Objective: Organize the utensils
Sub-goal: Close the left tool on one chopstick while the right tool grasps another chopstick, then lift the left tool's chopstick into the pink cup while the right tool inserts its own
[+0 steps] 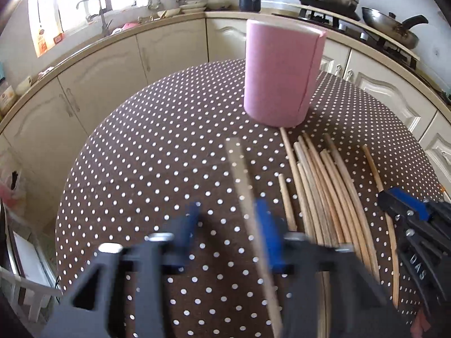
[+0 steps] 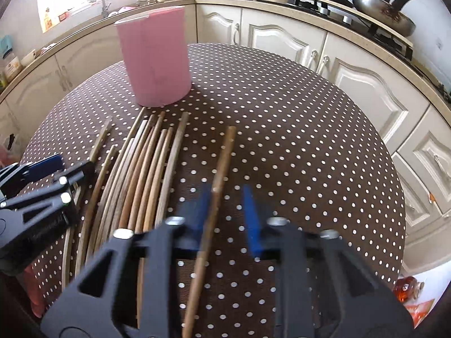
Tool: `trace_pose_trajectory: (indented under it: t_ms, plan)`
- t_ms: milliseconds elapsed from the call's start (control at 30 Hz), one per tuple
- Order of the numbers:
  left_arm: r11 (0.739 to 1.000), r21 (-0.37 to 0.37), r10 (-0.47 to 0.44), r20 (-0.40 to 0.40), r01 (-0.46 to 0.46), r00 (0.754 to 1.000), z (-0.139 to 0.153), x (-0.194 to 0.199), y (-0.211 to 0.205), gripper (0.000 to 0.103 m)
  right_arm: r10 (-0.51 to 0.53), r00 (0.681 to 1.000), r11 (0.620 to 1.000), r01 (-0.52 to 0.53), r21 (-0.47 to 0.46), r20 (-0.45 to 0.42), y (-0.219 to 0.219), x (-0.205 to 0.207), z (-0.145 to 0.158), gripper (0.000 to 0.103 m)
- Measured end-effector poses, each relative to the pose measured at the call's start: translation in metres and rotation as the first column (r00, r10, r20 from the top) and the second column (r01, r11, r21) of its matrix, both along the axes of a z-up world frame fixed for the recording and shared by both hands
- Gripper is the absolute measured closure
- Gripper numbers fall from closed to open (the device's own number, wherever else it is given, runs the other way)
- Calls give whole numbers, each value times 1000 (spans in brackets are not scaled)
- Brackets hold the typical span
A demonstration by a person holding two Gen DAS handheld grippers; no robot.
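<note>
A tall pink cylindrical holder (image 1: 282,73) stands upright on the polka-dot table; it also shows in the right wrist view (image 2: 155,56). Several wooden chopsticks (image 1: 318,186) lie in a row just in front of it, also seen in the right wrist view (image 2: 143,169). My left gripper (image 1: 228,225) is open, with one pale chopstick (image 1: 248,197) lying between its blue fingers, against the right one. My right gripper (image 2: 228,211) is open, with a darker chopstick (image 2: 220,169) between its fingers, against the left one. Each gripper shows at the edge of the other's view.
The round table (image 1: 157,152) has a brown cloth with white dots. Cream kitchen cabinets (image 2: 352,84) curve behind it. A stove with a pot and a wok (image 1: 391,28) is at the back right, a sink and a window at the back left.
</note>
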State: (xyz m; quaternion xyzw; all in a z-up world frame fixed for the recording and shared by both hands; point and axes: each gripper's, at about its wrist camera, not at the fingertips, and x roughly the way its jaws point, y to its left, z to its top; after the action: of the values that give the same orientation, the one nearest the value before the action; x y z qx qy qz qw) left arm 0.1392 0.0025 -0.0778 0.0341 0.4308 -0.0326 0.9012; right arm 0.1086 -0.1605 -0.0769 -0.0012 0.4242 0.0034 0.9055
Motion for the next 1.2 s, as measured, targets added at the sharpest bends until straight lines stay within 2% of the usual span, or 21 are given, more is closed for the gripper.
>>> trace_pose_trajectory:
  t_ms: [33, 67, 200, 333, 533, 700, 967, 1200]
  plan:
    - [1000, -9, -5, 3, 5, 1000, 0, 0, 0, 94, 2, 1000, 1000, -2, 21, 1, -3, 0, -1, 96]
    - [1000, -24, -7, 3, 7, 1000, 0, 1, 0, 96, 4, 1000, 999, -4, 36, 0, -4, 0, -1, 96]
    - [996, -90, -5, -4, 4, 1000, 3, 1, 9, 97, 2, 1000, 997, -3, 75, 10, -8, -3, 0, 98]
    - [987, -160, -9, 2, 9, 1000, 5, 0, 16, 97, 17, 997, 994, -26, 109, 81, -10, -9, 15, 98]
    - [975, -221, 21, 131, 8, 991, 30, -16, 29, 97, 7, 984, 987, -36, 158, 178, -18, -17, 42, 97]
    - [971, -235, 10, 201, 38, 980, 58, -24, 30, 97, 10, 962, 981, -63, 185, 272, -24, -24, 75, 98]
    - [961, -244, -26, 388, 130, 921, 118, -36, 25, 97, 36, 907, 980, -114, 162, 421, -21, -23, 121, 98]
    - [971, -216, 15, 483, 103, 876, 153, -22, 15, 97, 39, 855, 983, -127, 135, 518, -14, -10, 153, 98]
